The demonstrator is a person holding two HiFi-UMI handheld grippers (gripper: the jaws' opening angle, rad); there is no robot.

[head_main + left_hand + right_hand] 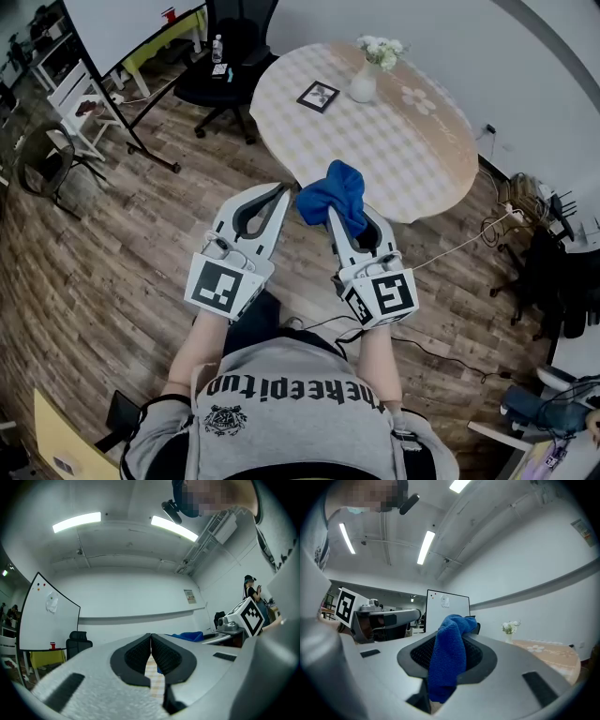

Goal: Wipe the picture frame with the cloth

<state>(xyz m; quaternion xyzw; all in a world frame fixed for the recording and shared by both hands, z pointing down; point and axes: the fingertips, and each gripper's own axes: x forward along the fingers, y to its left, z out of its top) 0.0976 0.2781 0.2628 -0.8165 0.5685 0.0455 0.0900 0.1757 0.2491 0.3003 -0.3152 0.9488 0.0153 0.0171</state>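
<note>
Holding cloth in clamped right tongs | left tongs together, empty | frame well ahead on tabletop | risk: sweeping cloth may topple vase beside frame.

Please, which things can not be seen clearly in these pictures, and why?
1. Picture frame: head view, too small to show its image or dust.
2. Right gripper tips: head view, covered by the blue cloth.
3. Table top: right gripper view, seen edge-on, frame not visible.
</note>
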